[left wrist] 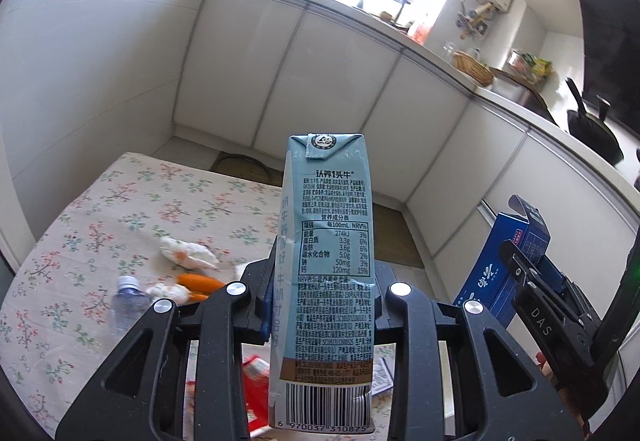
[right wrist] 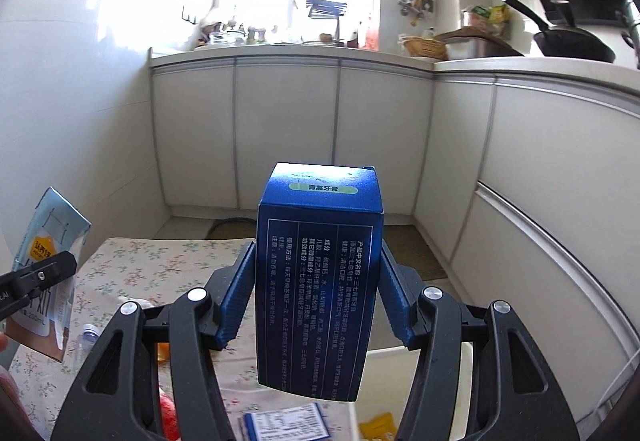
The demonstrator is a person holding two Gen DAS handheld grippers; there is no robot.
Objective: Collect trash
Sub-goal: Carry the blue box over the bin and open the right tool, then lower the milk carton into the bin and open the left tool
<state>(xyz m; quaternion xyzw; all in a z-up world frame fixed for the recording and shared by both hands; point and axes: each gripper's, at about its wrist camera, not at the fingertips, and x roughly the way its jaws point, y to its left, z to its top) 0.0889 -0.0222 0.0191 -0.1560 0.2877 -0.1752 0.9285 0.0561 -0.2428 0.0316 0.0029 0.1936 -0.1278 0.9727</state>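
My left tongs (left wrist: 320, 305) pinch a milk carton (left wrist: 326, 265); my right tongs (right wrist: 318, 305) pinch a blue box (right wrist: 320, 281), both hiding much of the desk (left wrist: 60, 261).

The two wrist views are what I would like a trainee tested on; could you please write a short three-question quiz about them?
1. True or false: the left gripper is shut on the milk carton.
2. What does the right gripper hold? A) plastic bottle B) blue box C) carrot
3. Fill in: the plastic bottle rests on the floral ____.

Key:
1. True; its fingers clamp the carton's sides.
2. B, the blue box.
3. tablecloth.
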